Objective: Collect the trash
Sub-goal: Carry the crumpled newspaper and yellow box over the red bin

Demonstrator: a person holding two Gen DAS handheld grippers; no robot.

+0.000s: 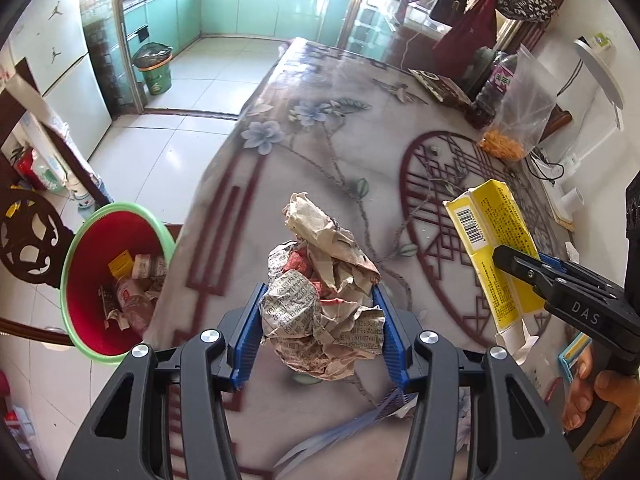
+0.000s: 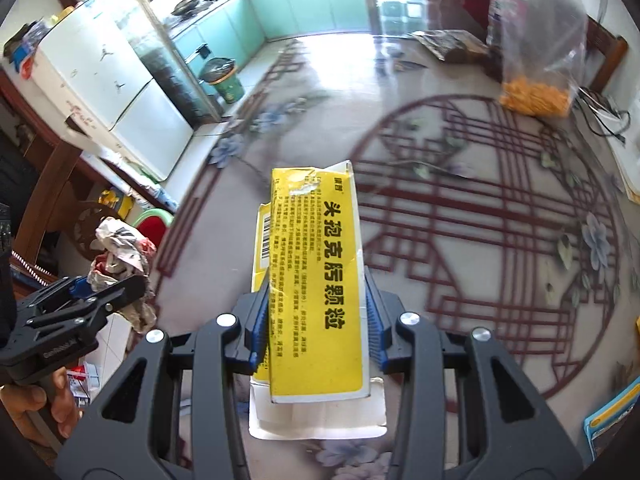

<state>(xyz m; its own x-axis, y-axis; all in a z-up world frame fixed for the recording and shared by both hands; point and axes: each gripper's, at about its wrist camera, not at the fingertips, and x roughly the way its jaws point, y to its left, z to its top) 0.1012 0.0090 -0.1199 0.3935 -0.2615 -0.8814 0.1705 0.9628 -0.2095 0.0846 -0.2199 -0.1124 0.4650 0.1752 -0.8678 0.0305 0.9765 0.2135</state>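
Left claw [image 1: 320, 320] clamped on paper wad [image 1: 320, 300], held above worktop [image 1: 248, 200] near its left edge. Right claw [image 2: 316, 320] clamped on yellow box [image 2: 316, 280], over worktop centre. Bin [image 1: 116, 280] beside left edge already holds some trash. Both pieces lifted, neither dropped in yet; bagged snacks [image 1: 508, 140] at far right corner untouched

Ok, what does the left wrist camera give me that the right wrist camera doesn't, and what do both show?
Only left wrist: inside the red, green-rimmed bin, trash already lying there.

Only right wrist: the yellow carton's printed front, clamped in the right gripper.

Both: the crumpled newspaper wad pinched in the left gripper, the carton, the flower-patterned tablecloth, and the clear bag of orange snacks.
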